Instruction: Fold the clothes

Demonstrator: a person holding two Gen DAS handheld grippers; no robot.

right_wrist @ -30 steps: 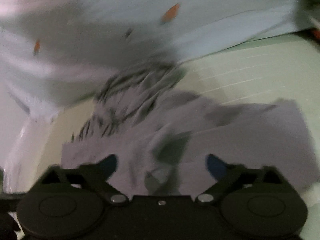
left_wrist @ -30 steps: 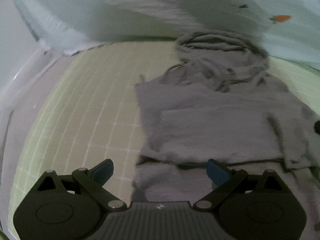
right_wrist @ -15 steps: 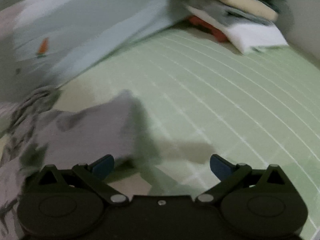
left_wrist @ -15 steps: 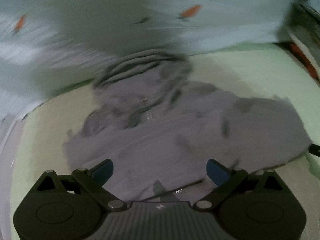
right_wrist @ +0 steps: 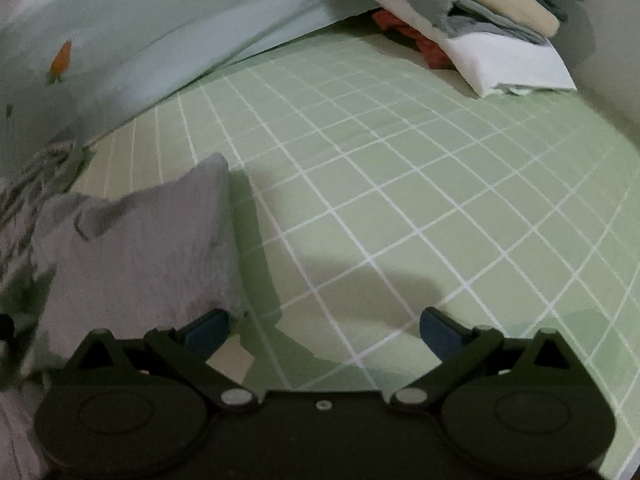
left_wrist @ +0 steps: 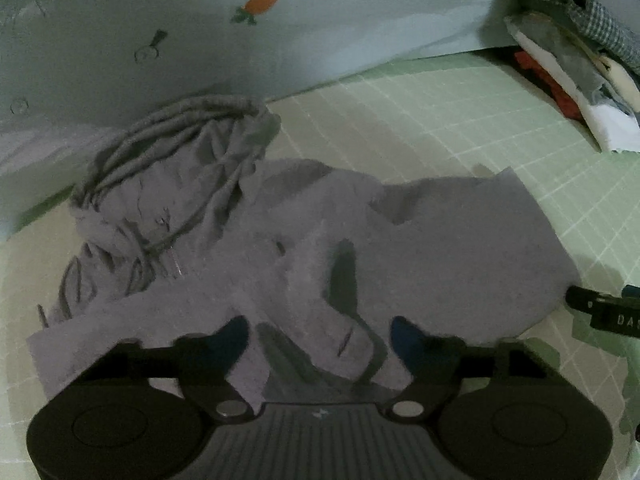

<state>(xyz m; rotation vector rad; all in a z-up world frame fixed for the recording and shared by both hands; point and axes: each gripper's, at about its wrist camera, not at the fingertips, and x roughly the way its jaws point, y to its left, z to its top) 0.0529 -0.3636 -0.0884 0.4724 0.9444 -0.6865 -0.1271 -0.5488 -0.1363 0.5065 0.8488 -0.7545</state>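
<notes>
Left wrist view: the left gripper (left_wrist: 318,336) is closing over the grey hoodie's (left_wrist: 440,240) folds; the right gripper (right_wrist: 324,326) is gaping wide, gripping nothing.

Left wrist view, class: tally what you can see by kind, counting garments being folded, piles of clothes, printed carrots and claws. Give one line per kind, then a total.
Grey garment spread on the green checked sheet: 1
Pile of folded clothes: 1
Printed carrots on the pale cover: 1
Claws: 2, the left claw, closing over the garment, and the right claw's tip
Total: 5
</notes>
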